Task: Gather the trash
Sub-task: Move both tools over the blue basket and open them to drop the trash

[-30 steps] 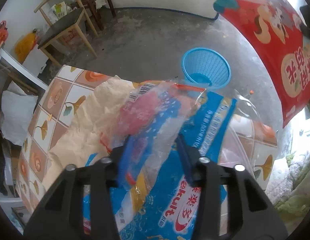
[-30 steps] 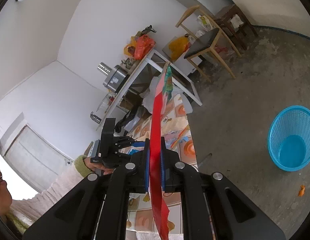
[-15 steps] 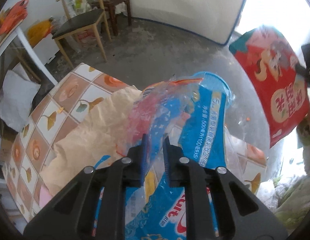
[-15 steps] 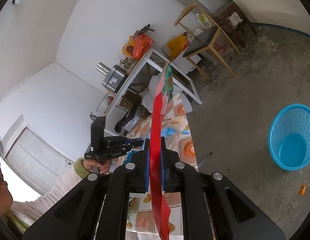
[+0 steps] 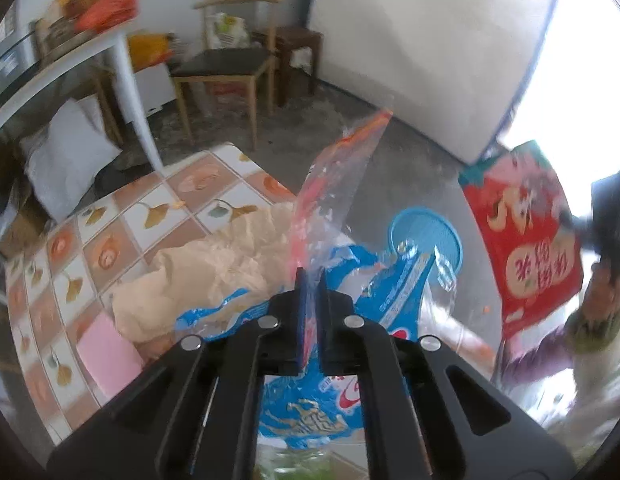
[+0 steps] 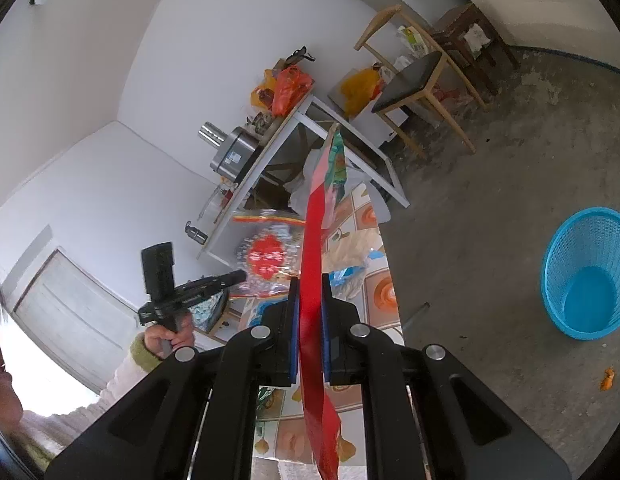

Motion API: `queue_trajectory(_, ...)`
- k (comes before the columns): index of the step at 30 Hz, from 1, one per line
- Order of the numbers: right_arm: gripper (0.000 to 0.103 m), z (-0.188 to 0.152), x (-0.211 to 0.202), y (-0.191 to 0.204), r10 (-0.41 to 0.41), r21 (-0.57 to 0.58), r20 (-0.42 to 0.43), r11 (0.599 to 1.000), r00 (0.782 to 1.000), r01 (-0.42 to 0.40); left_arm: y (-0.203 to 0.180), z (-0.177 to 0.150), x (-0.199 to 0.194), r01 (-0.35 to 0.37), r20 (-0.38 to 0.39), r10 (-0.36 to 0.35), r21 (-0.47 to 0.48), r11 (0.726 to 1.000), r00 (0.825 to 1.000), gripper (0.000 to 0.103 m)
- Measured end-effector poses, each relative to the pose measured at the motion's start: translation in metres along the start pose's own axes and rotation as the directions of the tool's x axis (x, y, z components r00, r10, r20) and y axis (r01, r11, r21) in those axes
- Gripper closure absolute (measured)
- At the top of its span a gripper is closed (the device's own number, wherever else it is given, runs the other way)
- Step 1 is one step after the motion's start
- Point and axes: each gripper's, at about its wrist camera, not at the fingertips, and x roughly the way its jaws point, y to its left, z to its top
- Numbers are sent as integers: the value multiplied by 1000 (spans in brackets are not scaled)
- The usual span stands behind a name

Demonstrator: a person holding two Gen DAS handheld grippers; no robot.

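Observation:
My left gripper [image 5: 311, 280] is shut on a clear plastic bag [image 5: 334, 184] with red and blue print, which stands up from the jaws above the tiled table [image 5: 110, 248]. In the right wrist view the same bag [image 6: 266, 252] hangs at the left gripper [image 6: 238, 276], held in a person's hand. My right gripper [image 6: 310, 292] is shut on a red snack bag [image 6: 314, 240], seen edge-on; in the left wrist view this red bag [image 5: 526, 240] is off to the right. A blue basket [image 6: 586, 276] stands on the concrete floor.
A blue wrapper [image 5: 398, 284], crumpled beige paper [image 5: 214, 264] and a pink pad [image 5: 106, 352] lie on the table. A wooden chair [image 5: 226, 60] and a white table [image 5: 122, 64] with bags stand behind. An orange scrap [image 6: 607, 378] lies near the basket.
The left gripper's jaws closed on the clear bag, then lifted it off the table while rolling. The right gripper and its red bag have not moved.

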Motion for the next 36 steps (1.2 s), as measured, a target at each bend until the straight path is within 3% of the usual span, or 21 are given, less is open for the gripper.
queue_trajectory(8, 94, 2, -22, -14, -101, 15, 65, 995, 993, 101, -27, 10, -25, 28, 107, -17, -105, 994, 994, 103)
queue_trajectory(12, 94, 4, -42, -24, -197, 17, 126, 980, 972, 196, -64, 29, -27, 98, 165, -77, -119, 988, 983, 103)
queue_trajectory(15, 94, 6, -52, -37, -304, 30, 163, 952, 939, 304, -102, 42, -10, 136, 162, -117, -107, 985, 980, 103)
queue_trajectory(18, 94, 5, -57, -52, -389, 48, 175, 921, 905, 387, -148, 55, 31, 158, 89, -149, -109, 981, 985, 103)
queue_trajectory(21, 94, 4, -57, -73, -506, 55, 185, 861, 842, 506, -188, 61, 69, 161, 19, -160, -89, 983, 987, 103)
queue_trajectory(27, 94, 6, -58, -132, -626, 115, 158, 780, 764, 616, -259, 62, 167, 145, -140, -150, -50, 988, 979, 103)
queue_trajectory(32, 94, 14, -47, -192, -662, 181, 99, 746, 743, 641, -292, 50, 251, 127, -280, -136, -52, 991, 950, 103)
queue_trajectory(36, 94, 17, -40, -242, -650, 269, 39, 738, 759, 618, -300, 46, 303, 107, -342, -126, -75, 991, 931, 103)
